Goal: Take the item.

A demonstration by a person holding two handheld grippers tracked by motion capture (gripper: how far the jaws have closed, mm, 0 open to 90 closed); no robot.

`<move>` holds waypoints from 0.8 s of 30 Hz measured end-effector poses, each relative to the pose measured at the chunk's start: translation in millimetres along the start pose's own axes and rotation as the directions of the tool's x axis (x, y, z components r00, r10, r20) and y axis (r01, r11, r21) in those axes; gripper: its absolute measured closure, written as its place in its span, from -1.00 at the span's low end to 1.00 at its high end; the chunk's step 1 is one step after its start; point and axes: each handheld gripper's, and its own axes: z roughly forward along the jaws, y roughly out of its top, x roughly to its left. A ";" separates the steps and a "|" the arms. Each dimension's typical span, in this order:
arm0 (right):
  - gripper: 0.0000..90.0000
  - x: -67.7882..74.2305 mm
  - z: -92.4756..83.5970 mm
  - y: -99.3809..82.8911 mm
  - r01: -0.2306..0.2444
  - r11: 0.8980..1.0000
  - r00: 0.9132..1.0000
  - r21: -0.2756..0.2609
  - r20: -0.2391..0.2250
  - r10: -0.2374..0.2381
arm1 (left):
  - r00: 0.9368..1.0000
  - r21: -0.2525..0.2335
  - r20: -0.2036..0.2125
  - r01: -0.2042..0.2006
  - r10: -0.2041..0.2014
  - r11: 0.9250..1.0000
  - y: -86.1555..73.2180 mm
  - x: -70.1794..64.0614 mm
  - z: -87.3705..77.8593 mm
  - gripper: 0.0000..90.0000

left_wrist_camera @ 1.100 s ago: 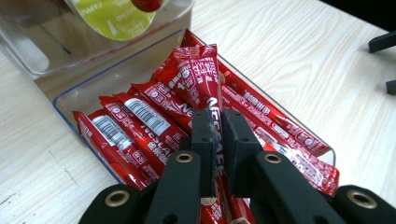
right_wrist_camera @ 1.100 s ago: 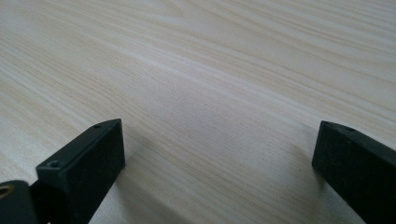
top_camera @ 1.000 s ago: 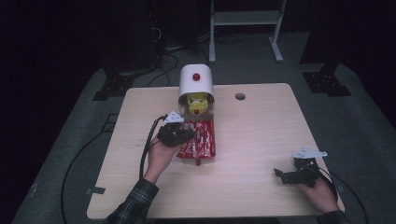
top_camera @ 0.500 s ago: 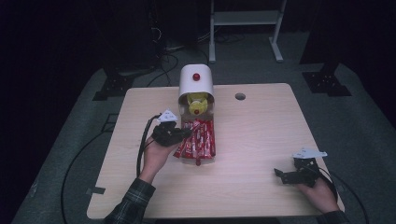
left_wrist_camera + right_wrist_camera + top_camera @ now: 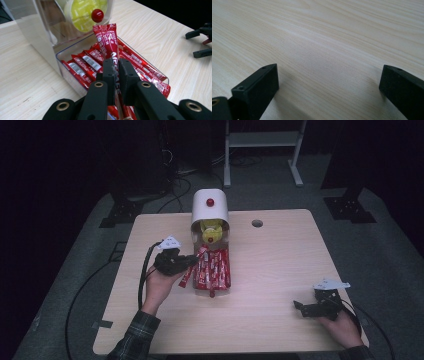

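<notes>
Left gripper (image 5: 115, 65) clamps one red stick (image 5: 107, 42), lifting it from the tray (image 5: 163, 78) toward nine o'clock; next, clear the rim. Right gripper (image 5: 328, 82) gapes wide on the worktop (image 5: 317, 37).

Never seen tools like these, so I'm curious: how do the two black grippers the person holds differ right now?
The left gripper has its jaws shut on a red coffee stick over the clear tray; the right gripper stands wide open, nothing between its jaws. The left is raised beside the dispenser, while the right rests low near the table's near corner. Both are black, two-jawed and hand-held.
</notes>
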 end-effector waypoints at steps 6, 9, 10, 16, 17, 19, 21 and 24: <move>-0.97 0.0 0.0 0.0 0.000 1.000 1.000 0.000 0.000 0.000 | 1.000 0.001 -0.020 0.006 -0.005 1.000 -3.1 8.5 -5.3 0.87; -0.97 0.0 0.0 0.0 0.000 1.000 1.000 0.000 0.000 0.000 | 0.999 0.005 -0.034 0.013 -0.012 1.000 -5.1 12.9 -7.0 0.87; -0.97 0.0 0.0 0.0 0.001 1.000 1.000 0.000 0.000 -0.001 | 0.999 0.005 -0.039 0.015 -0.015 1.000 -6.0 14.3 -7.3 0.87; -0.97 0.0 0.0 0.0 0.000 1.000 1.000 0.000 0.000 0.000 | 0.998 0.014 -0.061 0.035 -0.034 0.999 -10.3 23.3 -9.5 0.87; -0.97 0.0 0.0 0.0 0.000 1.000 1.000 0.000 0.000 0.000 | 0.997 0.014 -0.064 0.036 -0.035 0.999 -10.8 24.4 -9.9 0.87; -0.97 0.0 0.0 0.0 0.000 1.000 1.000 0.000 0.000 0.000 | 0.997 0.018 -0.071 0.041 -0.040 0.999 -11.9 27.4 -11.2 0.87; -0.97 0.0 0.0 0.0 0.000 1.000 1.000 0.000 0.000 0.000 | 0.996 0.018 -0.077 0.047 -0.046 0.999 -13.1 29.9 -11.8 0.87; -0.97 0.0 0.0 0.0 0.000 1.000 1.000 0.000 0.000 0.000 | 0.995 0.020 -0.087 0.052 -0.050 0.998 -15.0 33.6 -12.5 0.87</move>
